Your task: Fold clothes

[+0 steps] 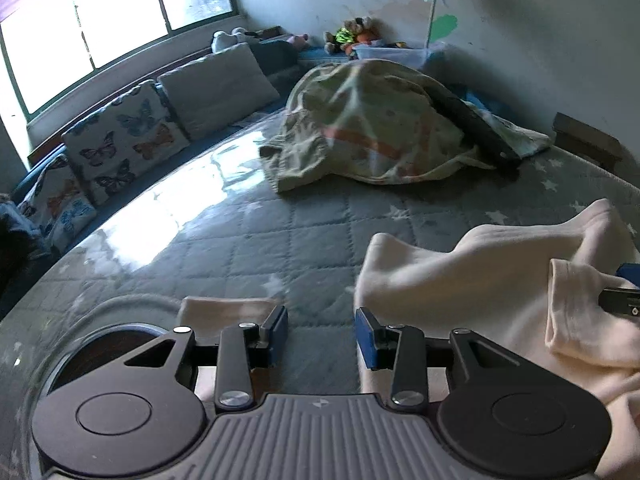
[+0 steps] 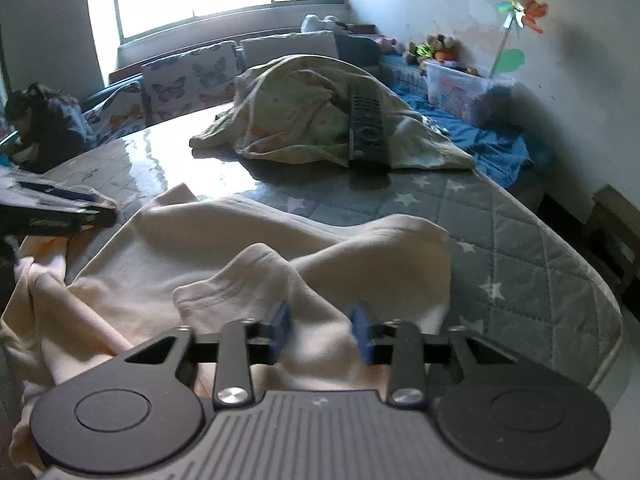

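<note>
A cream garment (image 1: 460, 272) (image 2: 280, 232) lies crumpled on the grey star-quilted table (image 1: 280, 240) (image 2: 520, 248). My left gripper (image 1: 322, 334) is open, and only the table's surface shows between its blue pads. The garment's edge lies just right of it, and a small cream patch (image 1: 224, 310) shows behind its left finger. My right gripper (image 2: 320, 326) is open low over the garment, its pads astride a raised fold (image 2: 256, 268). Each gripper shows at the edge of the other's view: the right gripper (image 1: 620, 300) by a rolled hem, the left gripper (image 2: 96, 208) at the garment's far left.
A pale patterned cloth heap (image 1: 360, 128) (image 2: 296, 116) sits at the table's far side with a black remote (image 1: 472, 124) (image 2: 366, 124) on it. Butterfly cushions (image 1: 120, 140) line the window bench. A person (image 2: 36, 128) sits at far left. The table's rim (image 2: 592, 292) curves at right.
</note>
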Available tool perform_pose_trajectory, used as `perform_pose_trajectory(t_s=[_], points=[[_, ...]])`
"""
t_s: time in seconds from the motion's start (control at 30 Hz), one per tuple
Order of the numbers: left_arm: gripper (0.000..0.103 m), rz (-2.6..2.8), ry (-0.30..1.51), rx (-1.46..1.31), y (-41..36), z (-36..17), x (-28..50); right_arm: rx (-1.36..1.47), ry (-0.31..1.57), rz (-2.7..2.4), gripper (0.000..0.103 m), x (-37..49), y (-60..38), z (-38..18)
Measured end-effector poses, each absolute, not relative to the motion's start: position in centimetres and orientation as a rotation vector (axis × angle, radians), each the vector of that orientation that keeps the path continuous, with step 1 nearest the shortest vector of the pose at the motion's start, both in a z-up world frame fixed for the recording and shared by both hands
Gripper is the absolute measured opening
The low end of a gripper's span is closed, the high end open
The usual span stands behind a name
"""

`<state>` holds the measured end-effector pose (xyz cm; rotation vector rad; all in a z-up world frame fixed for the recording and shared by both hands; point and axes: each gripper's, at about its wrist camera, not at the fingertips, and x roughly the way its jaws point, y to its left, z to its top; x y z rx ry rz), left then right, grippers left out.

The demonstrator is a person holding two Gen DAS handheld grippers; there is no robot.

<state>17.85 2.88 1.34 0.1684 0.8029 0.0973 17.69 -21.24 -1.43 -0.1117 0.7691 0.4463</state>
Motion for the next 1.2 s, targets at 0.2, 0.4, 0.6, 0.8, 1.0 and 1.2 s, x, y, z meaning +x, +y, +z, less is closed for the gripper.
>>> perform_pose_trajectory(t_s=[0.2, 0.4, 0.6, 0.8, 1.0, 1.2], points=[[0.040, 0.081, 0.824, 0.174, 2.4, 0.4, 19.2, -0.109, 0.707, 0.381, 0.004, 16.4, -22.5, -0.4], [0.040, 0.064, 0.832, 0.165, 2.4, 0.0, 19.7, -0.045, 0.664, 0.130, 0.004, 15.9, -25.7, 0.5], [0.036, 0.045, 0.829, 0.155, 2.3, -0.1, 20.0, 0.005, 0.732, 0.026, 0.012, 17.4, -27.5, -0.7], [0.038, 0.049, 0.831, 0.130, 3.0, 0.0, 20.5, 0.010, 0.669, 0.082, 0.015, 18.2, -27.7, 0.1], [0.037, 0.006, 0.832, 0.089, 3.2, 0.1, 21.5, 0.016, 0.686, 0.234, 0.020, 20.6, -26.7, 0.8], [0.037, -0.041, 0.838, 0.058, 3.7, 0.4, 22.4, 0.038, 0.763, 0.260, 0.020, 23.2, -26.5, -0.4]])
